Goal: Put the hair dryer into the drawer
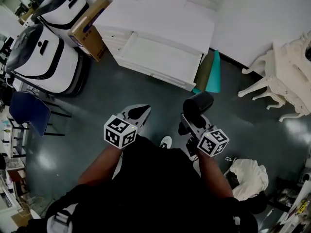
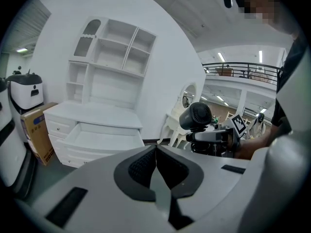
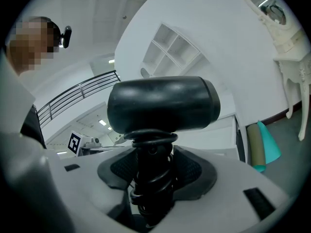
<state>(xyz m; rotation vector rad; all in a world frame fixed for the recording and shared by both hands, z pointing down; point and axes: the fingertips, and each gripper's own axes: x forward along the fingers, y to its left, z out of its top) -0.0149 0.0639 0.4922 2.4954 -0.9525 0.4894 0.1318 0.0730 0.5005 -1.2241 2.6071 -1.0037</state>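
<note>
A black hair dryer (image 1: 198, 104) sticks up from my right gripper (image 1: 190, 122), which is shut on its cord-wrapped handle (image 3: 150, 178); its barrel (image 3: 163, 104) fills the right gripper view. The dryer (image 2: 196, 116) also shows in the left gripper view, held at the right. My left gripper (image 1: 138, 114) is shut with nothing between its pads (image 2: 143, 168). Ahead stands a white dresser whose drawer (image 1: 158, 56) is pulled open; the drawer (image 2: 104, 135) looks empty. Both grippers hang over the dark floor, short of the drawer.
A cardboard box (image 1: 90, 29) leans at the dresser's left, beside two white-and-black machines (image 1: 46, 59). A teal and olive roll (image 1: 209, 73) stands at the dresser's right. A white ornate table (image 1: 284, 76) is at far right. A blue chair (image 1: 29, 111) is at left.
</note>
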